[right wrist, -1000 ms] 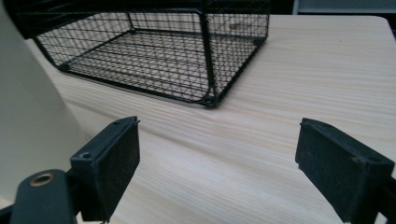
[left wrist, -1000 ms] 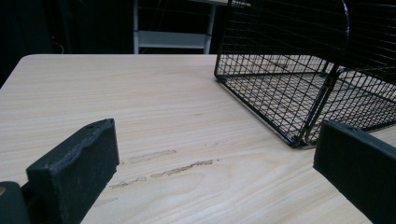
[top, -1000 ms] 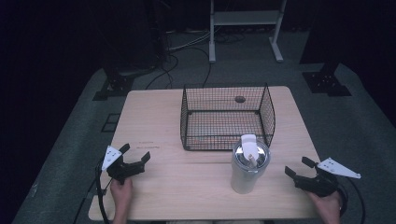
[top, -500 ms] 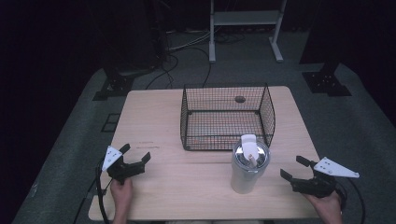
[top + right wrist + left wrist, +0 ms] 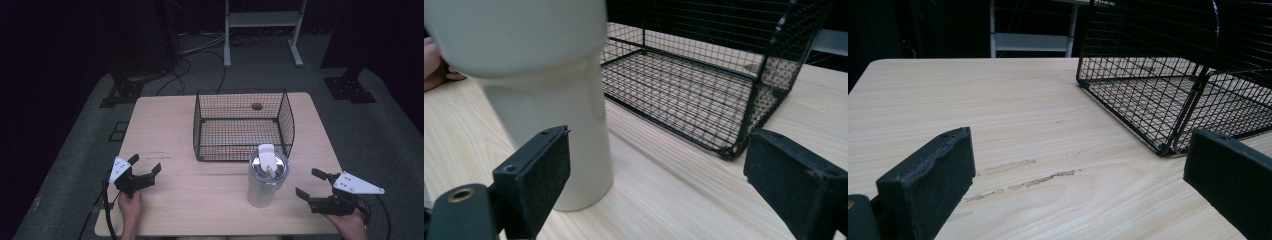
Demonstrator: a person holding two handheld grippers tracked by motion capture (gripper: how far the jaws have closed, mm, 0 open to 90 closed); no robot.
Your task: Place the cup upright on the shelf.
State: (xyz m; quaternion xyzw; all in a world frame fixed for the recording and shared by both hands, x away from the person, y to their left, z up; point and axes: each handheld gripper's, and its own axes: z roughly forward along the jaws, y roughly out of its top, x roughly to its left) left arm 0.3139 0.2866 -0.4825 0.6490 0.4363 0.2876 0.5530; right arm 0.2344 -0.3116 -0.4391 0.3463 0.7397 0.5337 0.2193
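Observation:
A white tumbler (image 5: 266,181) with a clear lid and a white flip tab stands upright on the wooden table (image 5: 165,130), just in front of a black wire basket (image 5: 242,125). My right gripper (image 5: 307,182) is open, low over the table, a short way right of the tumbler. In the right gripper view its gripper (image 5: 654,155) has the tumbler (image 5: 549,75) ahead of the left jaw, not between the jaws. My left gripper (image 5: 146,162) rests open at the table's front left. In the left gripper view that gripper (image 5: 1080,150) faces bare wood and the basket (image 5: 1158,90).
The basket (image 5: 704,85) has an open top and holds nothing that I can make out, apart from a small dark round spot (image 5: 257,106) at its back. A white metal stand (image 5: 262,20) and cables lie on the floor beyond the table.
My right gripper has shifted slightly left, toward the tumbler. The left gripper has barely moved. Both stay open.

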